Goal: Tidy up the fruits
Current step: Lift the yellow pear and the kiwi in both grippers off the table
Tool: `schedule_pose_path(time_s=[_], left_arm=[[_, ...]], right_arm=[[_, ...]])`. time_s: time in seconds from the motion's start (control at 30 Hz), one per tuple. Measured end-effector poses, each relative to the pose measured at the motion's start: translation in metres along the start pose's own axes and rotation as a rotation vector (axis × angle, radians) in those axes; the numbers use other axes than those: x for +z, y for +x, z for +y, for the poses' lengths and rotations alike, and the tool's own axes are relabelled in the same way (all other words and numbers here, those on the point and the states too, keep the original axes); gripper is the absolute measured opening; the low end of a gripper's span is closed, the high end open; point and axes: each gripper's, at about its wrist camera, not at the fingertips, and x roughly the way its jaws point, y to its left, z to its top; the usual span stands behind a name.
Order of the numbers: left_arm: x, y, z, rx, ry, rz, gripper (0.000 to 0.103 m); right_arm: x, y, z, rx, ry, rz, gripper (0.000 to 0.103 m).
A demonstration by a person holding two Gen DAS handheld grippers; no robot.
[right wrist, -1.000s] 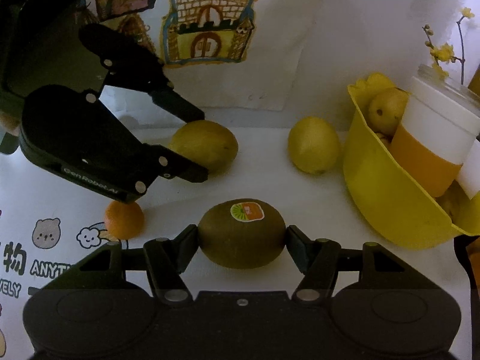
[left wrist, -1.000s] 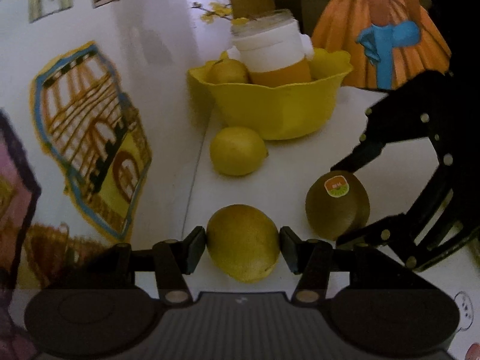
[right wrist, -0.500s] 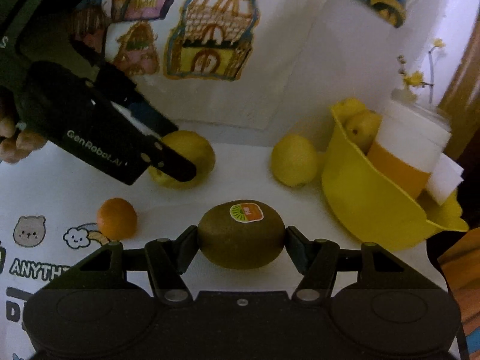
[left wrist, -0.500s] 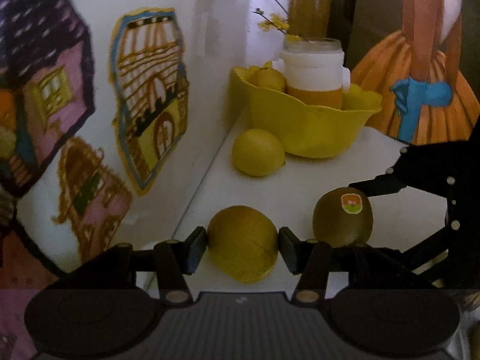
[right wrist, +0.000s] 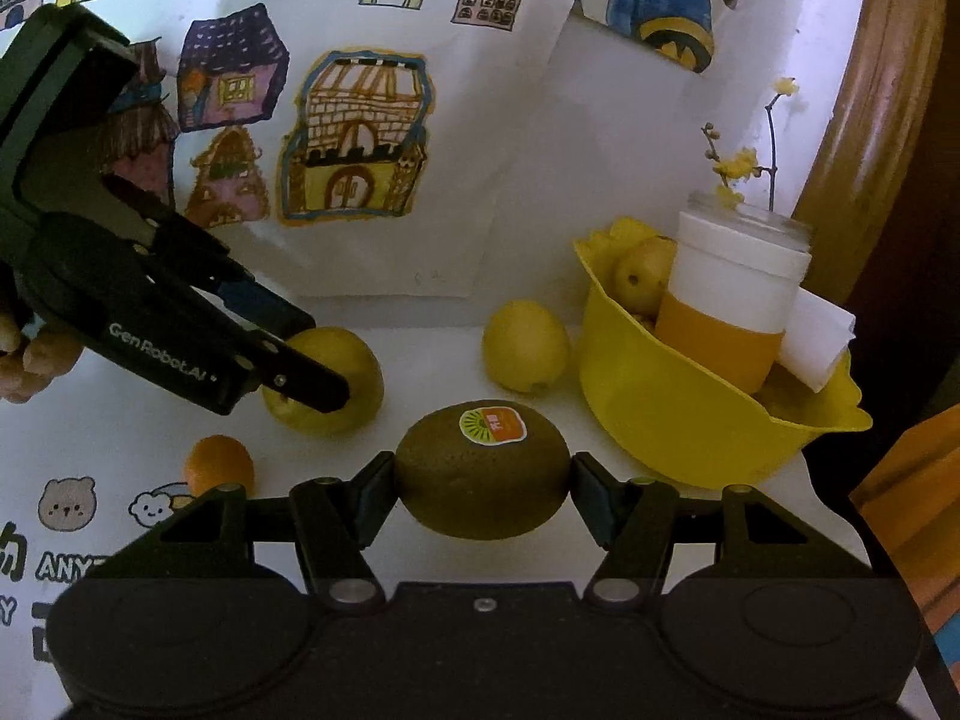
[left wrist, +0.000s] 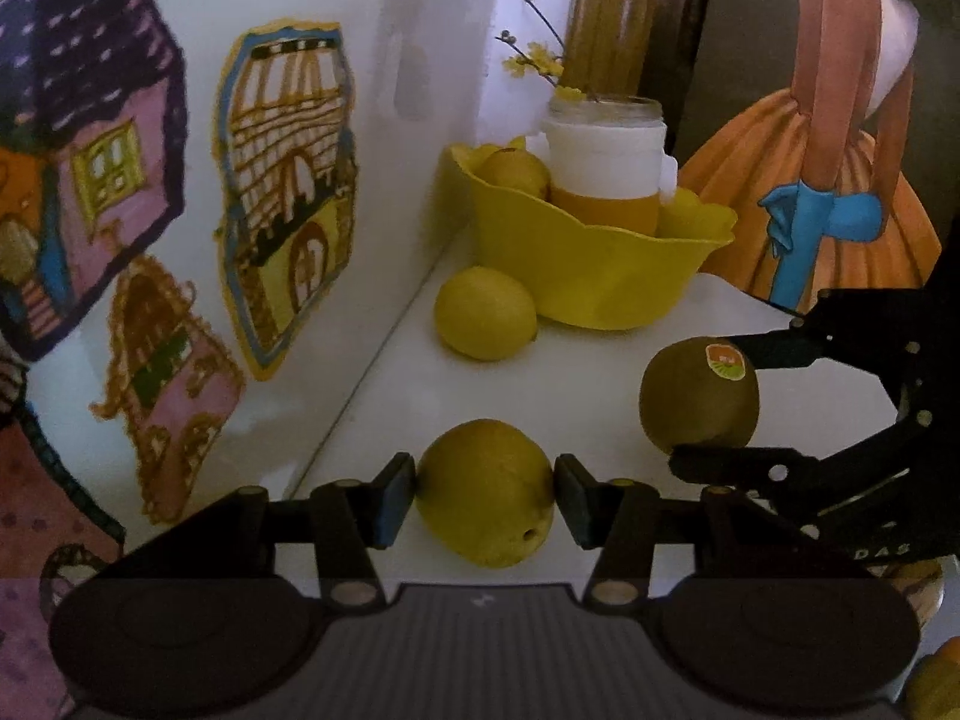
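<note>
My left gripper [left wrist: 485,498] is shut on a yellow-green round fruit [left wrist: 485,492], its pads pressed on both sides, low over the white table [left wrist: 600,372]. My right gripper [right wrist: 483,480] is shut on a brown kiwi [right wrist: 483,468] with an orange and green sticker. From the left wrist, that kiwi [left wrist: 699,399] shows at the right in the right gripper [left wrist: 714,407]. From the right wrist, the left gripper [right wrist: 315,354] grips its fruit [right wrist: 360,360] at the left. A yellow bowl [right wrist: 690,420] with several yellow fruits stands at the back right.
A loose lemon [right wrist: 526,345] lies beside the bowl [left wrist: 600,276], near the wall. In the bowl stands a white and orange jar [right wrist: 732,300] with flower sprigs. A small orange [right wrist: 219,465] sits at the front left. Children's drawings cover the wall [right wrist: 480,150] behind.
The left gripper has rolled upright around its fruit. The right gripper carried the kiwi toward the bowl, which now sits nearer the middle of its view. Both grips held.
</note>
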Motion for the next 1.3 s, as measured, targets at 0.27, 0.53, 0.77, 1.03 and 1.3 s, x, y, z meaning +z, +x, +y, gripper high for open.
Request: schedule_pose_path(time_s=[0.27, 0.53, 0.77, 1.03, 1.3], left_arm=[[0.000, 0.006, -0.011, 0.009, 0.077, 0.025, 0.058], [-0.001, 0.017, -0.014, 0.017, 0.063, 0.061, 0.058], [-0.001, 0.009, -0.011, -0.009, -0.015, 0.051, 0.058], [0.009, -0.030, -0.038, -0.051, -0.035, -0.020, 0.058], [0.013, -0.074, -0.069, -0.100, -0.019, -0.067, 0.058]], right_arm=[[-0.004, -0.002, 0.001, 0.003, 0.011, 0.007, 0.064], [-0.005, -0.004, 0.002, 0.003, 0.003, 0.016, 0.064], [-0.005, -0.015, 0.000, -0.013, 0.023, -0.007, 0.064], [0.000, -0.063, -0.005, -0.071, 0.053, -0.074, 0.064], [0.002, -0.123, -0.015, -0.116, 0.098, -0.117, 0.064]])
